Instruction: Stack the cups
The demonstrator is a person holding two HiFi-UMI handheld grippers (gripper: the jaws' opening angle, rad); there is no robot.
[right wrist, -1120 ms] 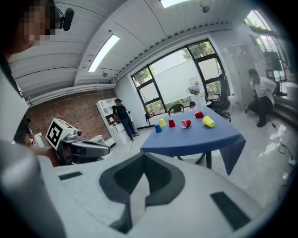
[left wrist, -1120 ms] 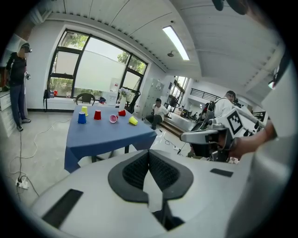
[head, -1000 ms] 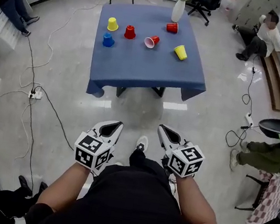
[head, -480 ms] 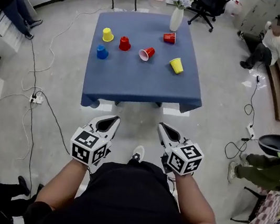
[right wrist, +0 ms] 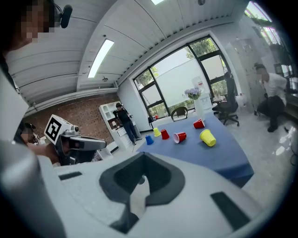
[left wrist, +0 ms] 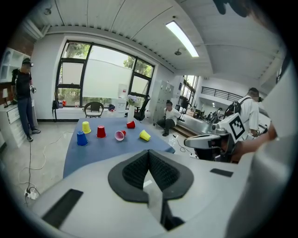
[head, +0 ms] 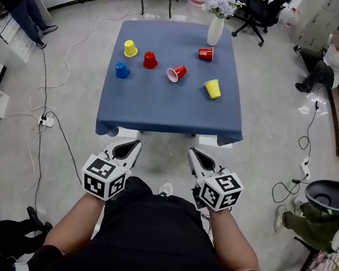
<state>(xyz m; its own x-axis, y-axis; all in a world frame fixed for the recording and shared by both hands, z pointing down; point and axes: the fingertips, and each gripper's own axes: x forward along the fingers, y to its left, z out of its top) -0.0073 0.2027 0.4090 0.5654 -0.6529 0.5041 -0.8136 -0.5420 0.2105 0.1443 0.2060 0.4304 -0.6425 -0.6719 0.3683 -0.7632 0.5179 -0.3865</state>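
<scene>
On the blue table [head: 160, 114], well ahead of both grippers: 3 standing cups [head: 150, 60] at left, 3 tipped cups [head: 176, 73] toward the right. The left gripper [head: 130, 146] and right gripper [head: 196, 155] have jaws closed, empty, short of the near edge. Risk: a tipped cup rolls if nudged off-centre; the vase [head: 215, 30] beside the far red cup could topple. Whether the standing cups are inverted is too small to tell.

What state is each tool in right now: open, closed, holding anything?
Left tool: closed, holding nothing.
Right tool: closed, holding nothing.
</scene>
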